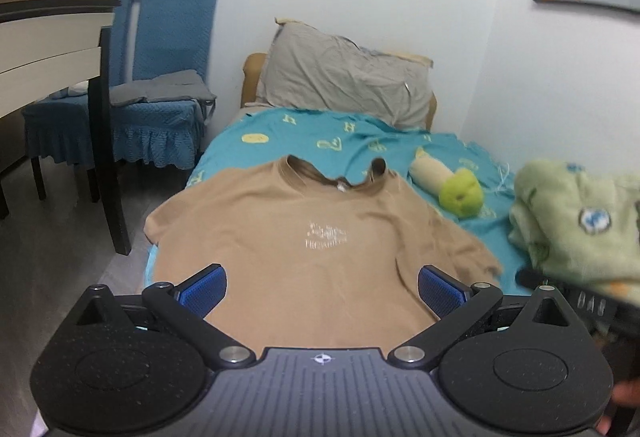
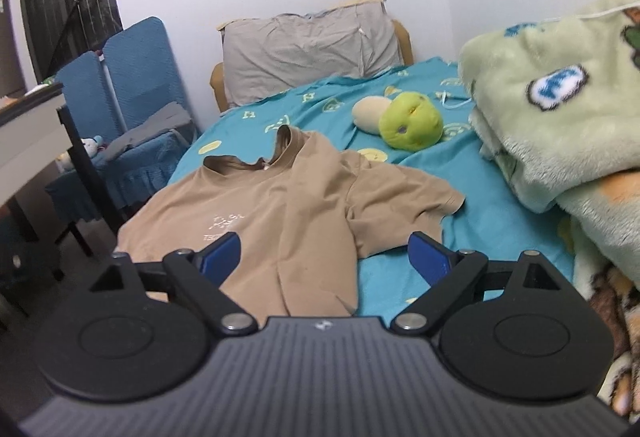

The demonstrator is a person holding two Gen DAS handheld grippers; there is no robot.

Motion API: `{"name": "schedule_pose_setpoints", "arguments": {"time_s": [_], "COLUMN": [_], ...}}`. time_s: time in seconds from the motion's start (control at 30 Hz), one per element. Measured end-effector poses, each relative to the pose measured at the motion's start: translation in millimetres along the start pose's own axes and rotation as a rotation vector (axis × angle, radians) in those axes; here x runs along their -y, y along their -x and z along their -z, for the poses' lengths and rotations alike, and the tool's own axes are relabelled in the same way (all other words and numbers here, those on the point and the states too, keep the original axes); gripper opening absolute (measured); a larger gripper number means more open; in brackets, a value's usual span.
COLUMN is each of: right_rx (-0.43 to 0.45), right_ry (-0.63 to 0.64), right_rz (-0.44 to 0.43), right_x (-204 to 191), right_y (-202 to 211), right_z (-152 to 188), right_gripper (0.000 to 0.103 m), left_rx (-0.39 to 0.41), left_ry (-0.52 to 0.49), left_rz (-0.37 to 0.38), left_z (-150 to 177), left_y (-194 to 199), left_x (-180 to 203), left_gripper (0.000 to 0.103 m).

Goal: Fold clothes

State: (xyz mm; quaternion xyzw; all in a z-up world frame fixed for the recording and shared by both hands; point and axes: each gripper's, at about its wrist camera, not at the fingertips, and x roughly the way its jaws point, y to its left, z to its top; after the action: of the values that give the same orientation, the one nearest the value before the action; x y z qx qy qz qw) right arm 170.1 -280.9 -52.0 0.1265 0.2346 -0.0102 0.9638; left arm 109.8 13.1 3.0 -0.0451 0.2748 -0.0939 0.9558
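Note:
A tan T-shirt (image 1: 304, 249) with a small white chest print lies face up on the teal bed sheet (image 1: 304, 133), its collar toward the pillow. My left gripper (image 1: 322, 287) hovers over the shirt's lower half, open, blue pads wide apart and holding nothing. In the right wrist view the same T-shirt (image 2: 280, 205) shows a lengthwise crease and its right sleeve spread flat on the sheet (image 2: 492, 197). My right gripper (image 2: 326, 257) is open above the shirt's lower right edge, with nothing between its fingers.
A grey pillow (image 1: 344, 77) leans at the head of the bed. A green and cream plush toy (image 2: 404, 119) lies beyond the shirt. A bulky pale green blanket (image 2: 560, 101) is heaped on the right. Blue-covered chairs (image 1: 160, 77) and a table (image 1: 52, 37) stand left of the bed.

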Motion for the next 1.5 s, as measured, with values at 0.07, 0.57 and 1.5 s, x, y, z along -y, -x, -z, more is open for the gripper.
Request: {"name": "schedule_pose_setpoints", "arguments": {"time_s": [0.07,0.57,1.5], "right_rx": [0.006,-0.120,0.033], "right_ry": [-0.016,-0.470,-0.643], "right_rz": [0.005,-0.129,0.148], "right_x": [3,60,121], "right_y": [-1,-56,-176], "right_z": [1,20,-1], "right_gripper": [0.092,0.092,0.009], "left_rx": [-0.008,-0.046,-0.091], "left_ry": [0.003,0.077,0.261], "left_rz": [-0.005,-0.039,-0.022], "left_z": [4,18,24], "left_y": [-1,-8,-82], "left_x": [-2,-10,-42], "left_gripper": [0.103,0.103,0.103]}}
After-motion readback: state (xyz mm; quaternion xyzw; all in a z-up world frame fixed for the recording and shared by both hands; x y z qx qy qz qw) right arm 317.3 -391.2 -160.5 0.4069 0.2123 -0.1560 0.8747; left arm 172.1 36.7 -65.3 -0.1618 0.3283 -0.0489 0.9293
